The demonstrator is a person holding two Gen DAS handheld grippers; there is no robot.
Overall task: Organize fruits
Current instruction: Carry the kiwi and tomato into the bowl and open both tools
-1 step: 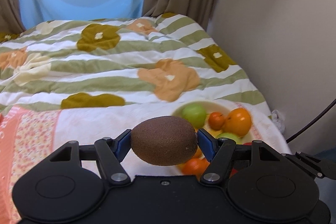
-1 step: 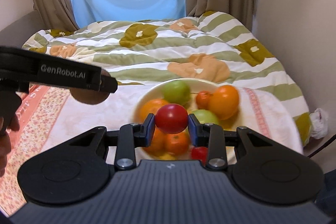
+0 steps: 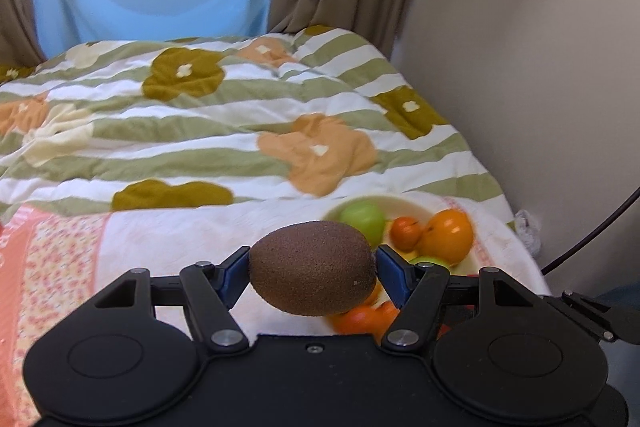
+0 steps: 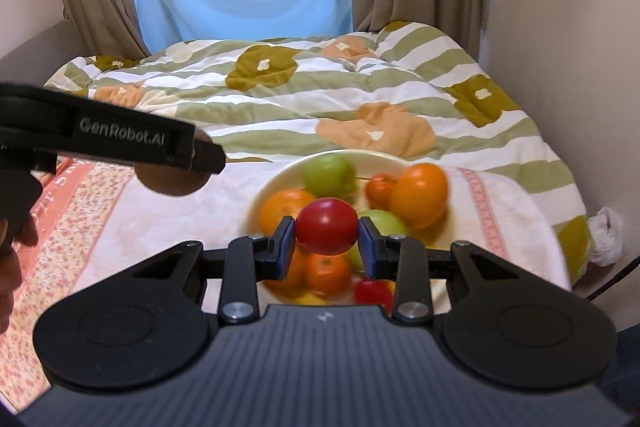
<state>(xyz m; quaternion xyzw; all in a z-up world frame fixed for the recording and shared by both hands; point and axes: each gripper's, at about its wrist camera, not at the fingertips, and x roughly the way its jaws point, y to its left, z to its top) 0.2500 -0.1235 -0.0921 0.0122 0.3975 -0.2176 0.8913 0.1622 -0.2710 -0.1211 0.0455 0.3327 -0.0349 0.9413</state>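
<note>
Fuzzy matt kiwi (image 3: 313, 267); glossy smooth tomato (image 4: 326, 225); quilted cloth bedspread (image 3: 224, 131).

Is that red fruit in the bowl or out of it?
Out. The red fruit is clamped between the right gripper's pads, held above the bowl of other fruit.

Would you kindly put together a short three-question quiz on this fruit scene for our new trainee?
1. True or false: the left gripper is shut on a kiwi.
2. What does the right gripper hold? A) a green apple B) a red tomato C) an orange
3. Fill in the missing word: the loose fruit lies in a cream ____ on the bed.

Key:
1. True; its pads press both ends of the kiwi.
2. B; the tomato sits between the pads, above the bowl.
3. bowl; it holds a green apple, oranges and more.
</note>
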